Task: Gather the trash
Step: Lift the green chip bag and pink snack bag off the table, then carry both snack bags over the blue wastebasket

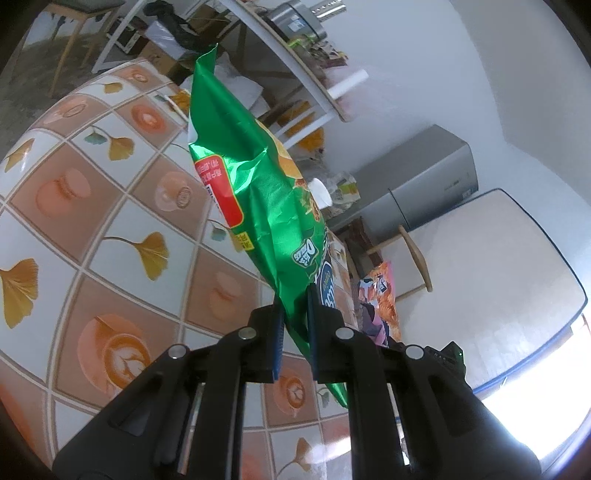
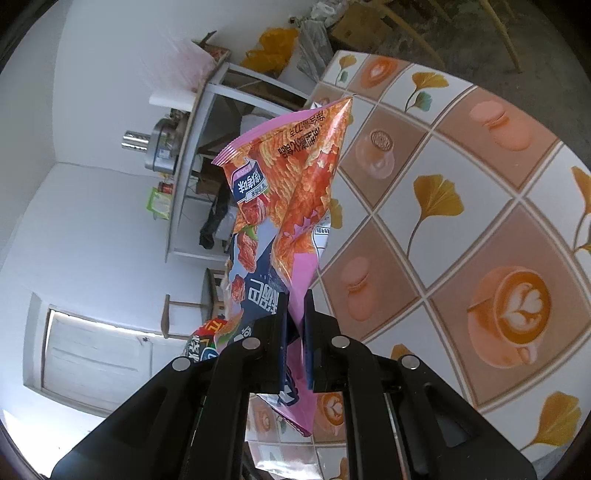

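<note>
My left gripper (image 1: 294, 301) is shut on a crumpled green snack bag (image 1: 255, 184), which stands up from the jaws above the patterned table (image 1: 110, 206). My right gripper (image 2: 295, 301) is shut on a pink and orange snack bag (image 2: 288, 192), held up the same way over the table's edge. That pink bag (image 1: 380, 299) also shows to the right in the left wrist view. A bit of another wrapper with red and green print (image 2: 205, 341) peeks out low at the left of the right wrist view.
The table wears a cloth of coffee cups, macarons and ginkgo leaves (image 2: 443, 229). Beyond it stand a white shelf unit (image 1: 295, 70) with a metal pot (image 1: 295, 18), a grey cabinet (image 1: 424, 184), wooden chairs (image 1: 413, 258) and cardboard boxes (image 2: 354, 22).
</note>
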`<state>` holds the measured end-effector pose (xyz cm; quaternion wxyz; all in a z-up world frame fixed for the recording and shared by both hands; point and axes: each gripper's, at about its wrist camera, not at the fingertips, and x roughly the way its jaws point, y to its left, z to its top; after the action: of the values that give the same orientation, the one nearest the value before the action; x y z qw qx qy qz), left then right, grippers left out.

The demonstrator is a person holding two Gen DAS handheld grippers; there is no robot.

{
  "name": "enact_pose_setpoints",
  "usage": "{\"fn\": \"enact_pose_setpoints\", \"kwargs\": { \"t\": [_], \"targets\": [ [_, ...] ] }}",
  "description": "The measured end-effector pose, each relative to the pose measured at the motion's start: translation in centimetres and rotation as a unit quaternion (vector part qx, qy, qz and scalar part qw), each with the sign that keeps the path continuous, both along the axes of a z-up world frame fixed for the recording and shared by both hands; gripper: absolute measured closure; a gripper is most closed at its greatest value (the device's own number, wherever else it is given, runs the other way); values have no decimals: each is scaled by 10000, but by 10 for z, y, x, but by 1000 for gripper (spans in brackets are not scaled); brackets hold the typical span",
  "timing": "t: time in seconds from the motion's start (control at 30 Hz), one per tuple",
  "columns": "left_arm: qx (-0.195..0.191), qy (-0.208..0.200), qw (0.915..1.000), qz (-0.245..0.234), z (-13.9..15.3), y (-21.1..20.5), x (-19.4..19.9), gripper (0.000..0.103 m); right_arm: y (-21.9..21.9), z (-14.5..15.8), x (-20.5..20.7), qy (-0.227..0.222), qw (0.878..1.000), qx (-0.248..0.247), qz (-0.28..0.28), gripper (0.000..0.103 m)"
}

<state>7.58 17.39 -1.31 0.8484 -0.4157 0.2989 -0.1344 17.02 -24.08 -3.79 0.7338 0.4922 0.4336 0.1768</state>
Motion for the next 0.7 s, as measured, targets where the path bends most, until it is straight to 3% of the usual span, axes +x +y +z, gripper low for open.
{"fn": "enact_pose_setpoints", "kwargs": {
  "t": [0.37,0.7],
  "targets": [
    [381,-161,9955,-858,28,-60,3,94,-72,12,-70,-390,9965,212,-703,95],
    [646,-99,9791,-1925,33,-158,22,94,-177,3,-143,-360,9821,216,-1838,95]
  ]
}}
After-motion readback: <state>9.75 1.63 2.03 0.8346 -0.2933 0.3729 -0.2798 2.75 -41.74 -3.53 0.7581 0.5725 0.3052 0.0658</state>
